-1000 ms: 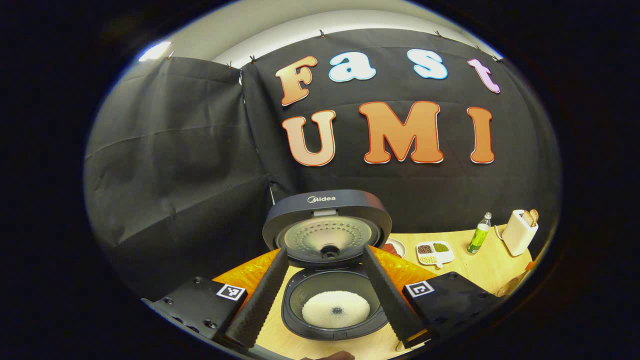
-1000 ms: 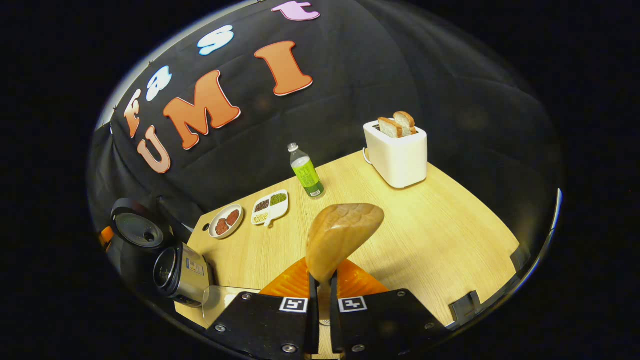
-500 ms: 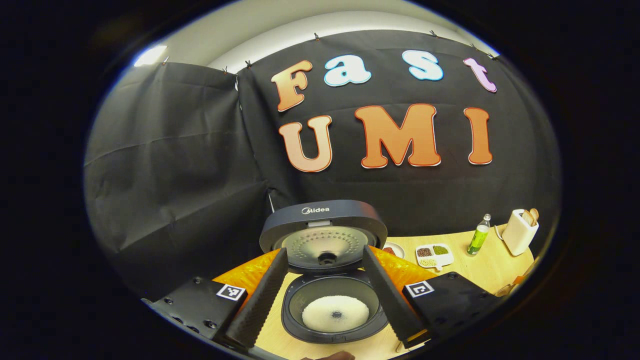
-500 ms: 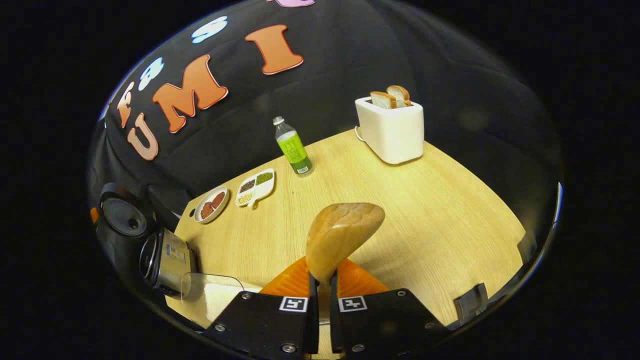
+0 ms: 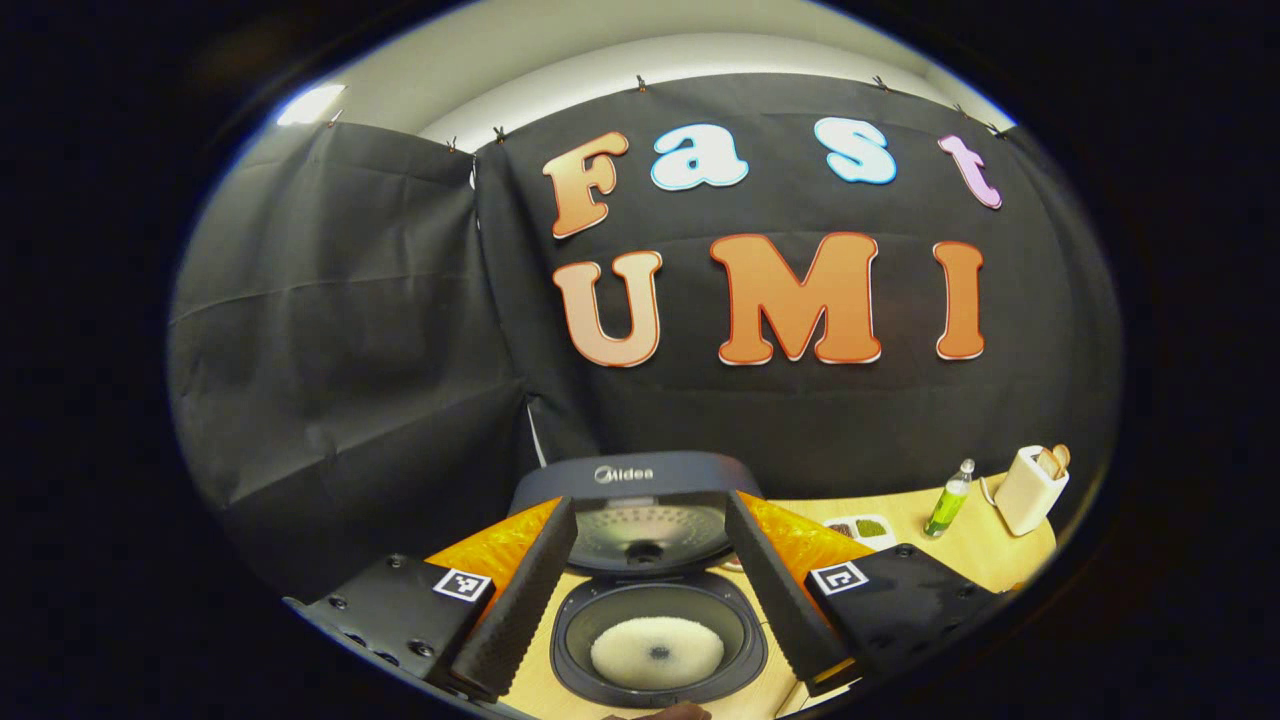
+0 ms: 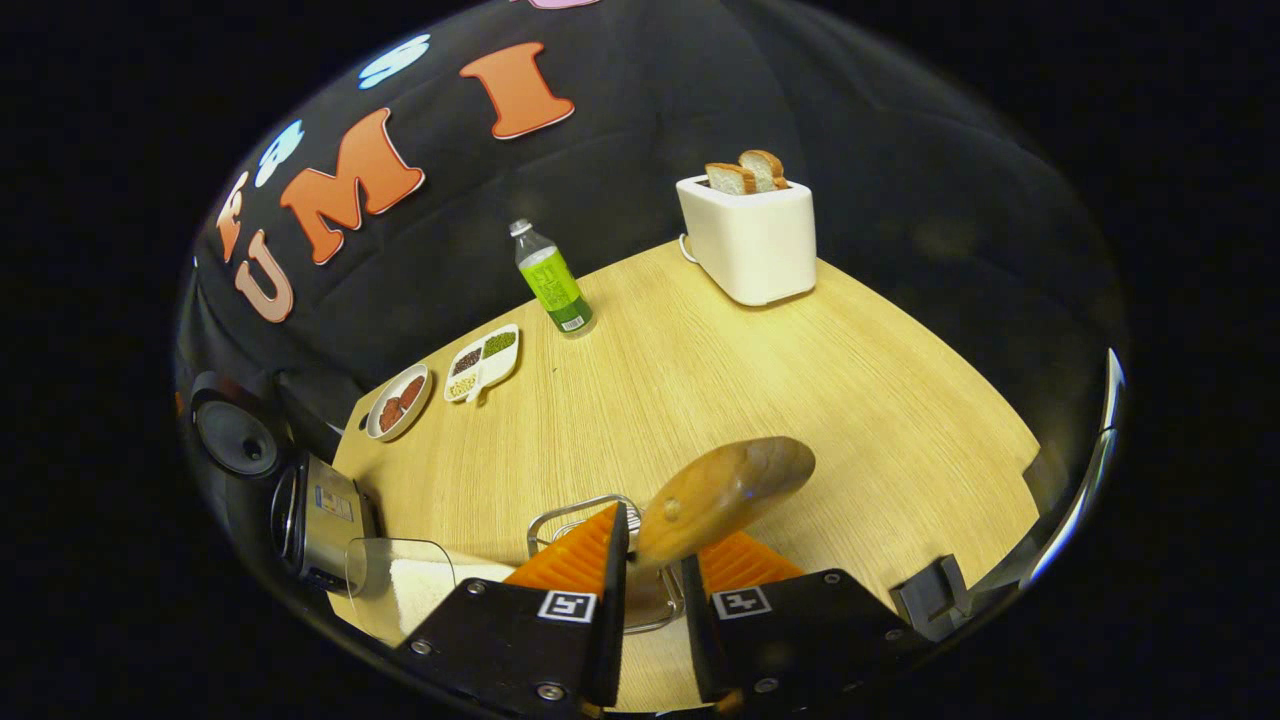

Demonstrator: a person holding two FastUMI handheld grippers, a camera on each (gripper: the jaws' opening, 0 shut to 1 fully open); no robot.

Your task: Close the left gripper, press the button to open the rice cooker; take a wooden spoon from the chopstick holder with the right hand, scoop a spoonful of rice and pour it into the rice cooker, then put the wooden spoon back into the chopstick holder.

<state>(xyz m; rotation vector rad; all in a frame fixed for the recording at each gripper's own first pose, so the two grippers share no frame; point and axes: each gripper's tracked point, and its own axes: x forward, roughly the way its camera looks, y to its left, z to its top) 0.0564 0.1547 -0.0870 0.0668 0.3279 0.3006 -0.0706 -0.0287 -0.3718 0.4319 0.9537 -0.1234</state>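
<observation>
In the left gripper view, the dark rice cooker [image 5: 640, 560] stands with its lid up, and white rice [image 5: 657, 650] lies in its pot. My left gripper [image 5: 650, 505] is open, a finger showing on either side of the cooker, clear of it. In the right gripper view the wooden spoon [image 6: 725, 490] leans to the right, bowl up, its handle running down between the fingers into the wire chopstick holder [image 6: 560, 508]. My right gripper [image 6: 652, 545] is open around the handle with a gap on each side. The rice cooker [image 6: 310, 505] sits at the far left.
A clear container of rice [image 6: 400, 590] stands beside the cooker. On the wooden table [image 6: 800, 380] sit a white toaster with bread [image 6: 750, 240], a green bottle [image 6: 550, 280], a divided dish of beans [image 6: 483, 360] and a small plate [image 6: 397, 402].
My right gripper's fingers have parted and the spoon has tipped over to the right; the wire holder has come into sight. The cooker has slid lower in the left gripper view.
</observation>
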